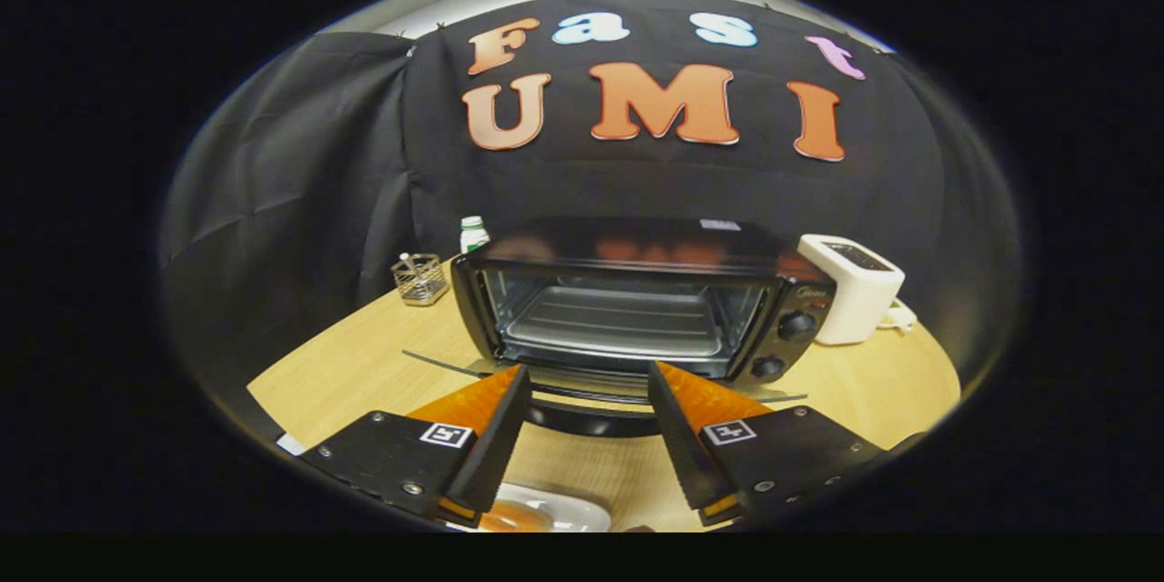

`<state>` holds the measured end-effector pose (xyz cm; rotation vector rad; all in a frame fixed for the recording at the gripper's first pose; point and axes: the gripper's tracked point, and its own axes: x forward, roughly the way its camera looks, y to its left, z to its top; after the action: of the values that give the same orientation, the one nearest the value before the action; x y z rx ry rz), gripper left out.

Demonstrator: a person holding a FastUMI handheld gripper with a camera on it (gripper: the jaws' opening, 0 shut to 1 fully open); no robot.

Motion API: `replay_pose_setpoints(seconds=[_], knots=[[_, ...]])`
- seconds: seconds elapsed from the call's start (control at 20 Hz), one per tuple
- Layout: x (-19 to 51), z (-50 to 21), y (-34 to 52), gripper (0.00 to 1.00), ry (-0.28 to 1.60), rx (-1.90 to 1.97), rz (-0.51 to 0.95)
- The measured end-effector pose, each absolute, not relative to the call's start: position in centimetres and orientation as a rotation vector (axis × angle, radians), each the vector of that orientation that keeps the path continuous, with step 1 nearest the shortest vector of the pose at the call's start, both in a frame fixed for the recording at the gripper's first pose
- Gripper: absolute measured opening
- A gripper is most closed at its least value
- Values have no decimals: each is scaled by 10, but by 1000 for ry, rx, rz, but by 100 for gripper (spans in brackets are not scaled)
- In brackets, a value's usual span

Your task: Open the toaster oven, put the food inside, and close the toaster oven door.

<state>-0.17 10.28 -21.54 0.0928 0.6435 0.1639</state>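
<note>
A black toaster oven (637, 291) stands on the wooden table (364, 373) just beyond my fingers. Its glass door (436, 362) is folded down flat, and the door's dark handle (591, 418) lies between my fingertips. The wire rack (618, 323) inside the lit cavity is bare. My gripper (588, 368) is open, with nothing between its fingers. Close beneath the fingers, a white plate (568, 509) carries a brownish piece of food (514, 520), mostly hidden by the left finger.
A white toaster (850, 286) sits to the right of the oven. A wire basket (420, 278) and a green-capped white bottle (473, 234) stand behind the oven's left side. The table's edge curves round on both sides.
</note>
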Motion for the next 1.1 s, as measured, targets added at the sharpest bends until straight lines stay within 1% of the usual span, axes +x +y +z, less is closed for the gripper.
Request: replay_pose_setpoints(seconds=[0.15, 0.35, 0.65, 0.85, 1.0, 1.1], knots=[[-11, -229, 109, 77, 695, 182, 197], [-19, -259, 105, 76, 753, 185, 176], [-25, -278, 103, 74, 742, 156, 172], [-41, -307, 103, 74, 827, 169, 168], [-39, -306, 103, 74, 797, 178, 159], [-42, -307, 102, 72, 796, 166, 155]])
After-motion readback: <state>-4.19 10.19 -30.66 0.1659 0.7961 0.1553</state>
